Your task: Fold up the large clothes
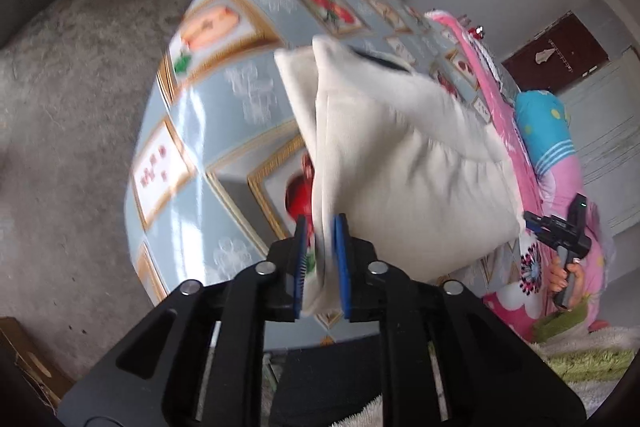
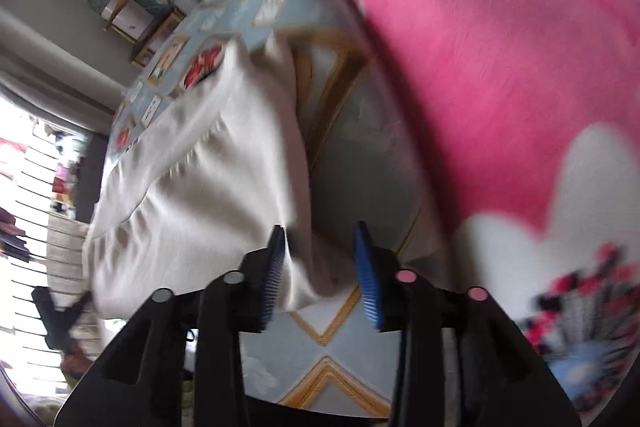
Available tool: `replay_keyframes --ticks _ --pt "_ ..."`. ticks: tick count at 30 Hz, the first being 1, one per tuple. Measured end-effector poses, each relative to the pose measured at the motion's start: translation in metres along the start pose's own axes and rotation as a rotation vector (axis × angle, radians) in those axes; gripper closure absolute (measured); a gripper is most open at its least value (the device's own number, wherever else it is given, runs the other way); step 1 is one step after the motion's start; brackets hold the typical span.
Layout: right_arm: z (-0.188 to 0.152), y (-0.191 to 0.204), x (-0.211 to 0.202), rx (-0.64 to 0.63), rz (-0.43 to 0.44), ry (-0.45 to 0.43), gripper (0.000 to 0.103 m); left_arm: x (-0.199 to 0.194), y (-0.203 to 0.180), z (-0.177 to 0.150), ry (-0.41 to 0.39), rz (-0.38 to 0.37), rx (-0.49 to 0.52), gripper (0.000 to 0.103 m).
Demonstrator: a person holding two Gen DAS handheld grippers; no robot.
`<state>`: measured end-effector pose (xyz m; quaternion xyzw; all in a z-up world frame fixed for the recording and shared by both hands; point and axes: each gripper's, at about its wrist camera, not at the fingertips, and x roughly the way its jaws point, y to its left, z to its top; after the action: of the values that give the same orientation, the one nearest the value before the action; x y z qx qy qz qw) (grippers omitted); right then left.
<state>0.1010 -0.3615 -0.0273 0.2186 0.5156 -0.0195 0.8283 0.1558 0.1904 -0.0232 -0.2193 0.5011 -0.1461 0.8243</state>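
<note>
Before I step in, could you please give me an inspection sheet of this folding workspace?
Surface: round table under a glossy pale-blue cloth printed with gold-framed pictures.
Job's things: cream-white fabric garment, bunched, stretching between both tools.
Clutter: pink flower-print fabric at the table's edge.
Grippers: left tool slightly open, garment edge between its pads; right tool open, garment against one pad only.
Cables: nothing seen.
Surroundings: grey floor; dark brown door.
</note>
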Motion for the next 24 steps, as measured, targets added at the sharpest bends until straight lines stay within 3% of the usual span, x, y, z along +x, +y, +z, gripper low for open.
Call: replay_keyframes --ticks 5,7,11,17,20,24 --pt "0.045 0.059 -0.005 -0.188 -0.021 -0.114 0.049 0.014 -0.019 0.045 -0.054 0.090 0.062 0.086" --pt "0.064 0.085 0.012 -0.272 -0.017 -0.123 0.047 0.029 -0.030 0.062 -0.057 0.140 0.099 0.085" --pt "0.101 0.116 0.057 -0.376 -0.043 -0.095 0.047 0.061 -0.047 0.088 -0.037 0.173 0.167 0.085" --pt "0.130 0.113 0.103 -0.375 -0.054 0.002 0.048 0.089 -0.060 0.104 0.009 0.240 0.258 0.085" --pt "0.126 0.110 0.110 -0.380 -0.062 0.021 0.063 0.095 -0.062 0.108 0.022 0.241 0.279 0.085" --pt "0.128 0.103 0.111 -0.365 -0.076 0.013 0.064 0.103 -0.059 0.115 0.023 0.277 0.281 0.085"
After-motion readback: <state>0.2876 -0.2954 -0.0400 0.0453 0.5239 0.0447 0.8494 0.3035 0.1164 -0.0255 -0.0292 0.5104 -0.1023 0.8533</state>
